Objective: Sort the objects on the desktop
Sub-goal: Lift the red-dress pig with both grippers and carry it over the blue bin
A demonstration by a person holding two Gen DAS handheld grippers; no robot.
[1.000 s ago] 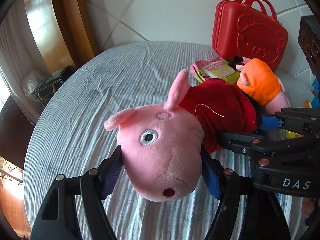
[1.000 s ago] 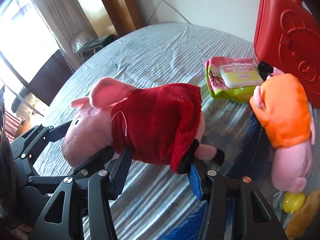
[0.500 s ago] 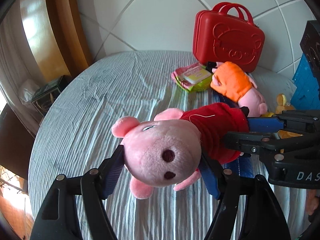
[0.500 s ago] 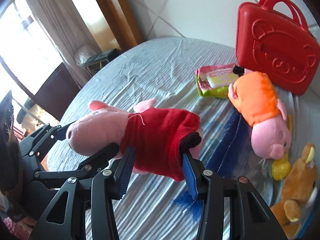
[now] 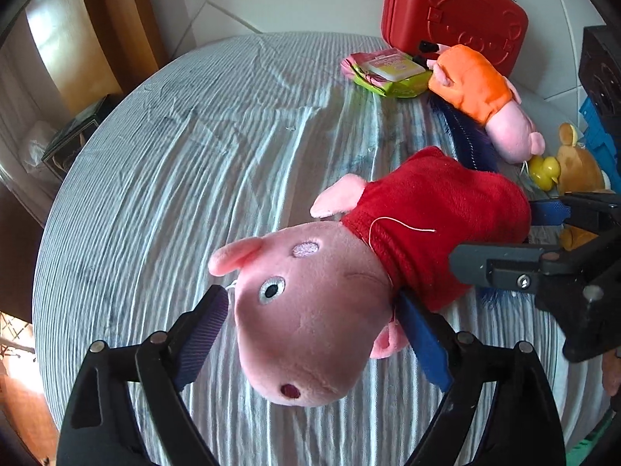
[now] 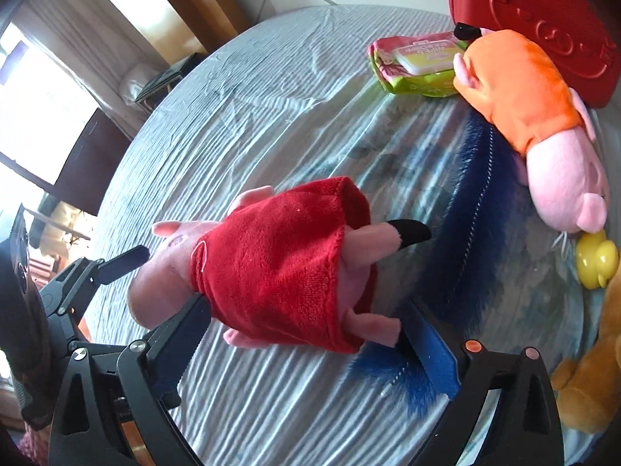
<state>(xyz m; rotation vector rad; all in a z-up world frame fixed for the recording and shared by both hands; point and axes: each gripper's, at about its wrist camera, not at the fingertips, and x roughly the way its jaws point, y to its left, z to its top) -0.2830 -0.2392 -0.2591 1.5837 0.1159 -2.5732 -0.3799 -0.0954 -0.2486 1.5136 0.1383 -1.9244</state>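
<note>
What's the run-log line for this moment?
left gripper: shut on red-dress pig plush head | right gripper: shut on its body | plush: held above striped cloth

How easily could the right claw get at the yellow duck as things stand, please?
Probably not yet: the right claw is shut on the red-dressed pig plush, so it must release that first; otherwise the yellow duck lies uncovered nearby.

Wipes pack before case (touching)
</note>
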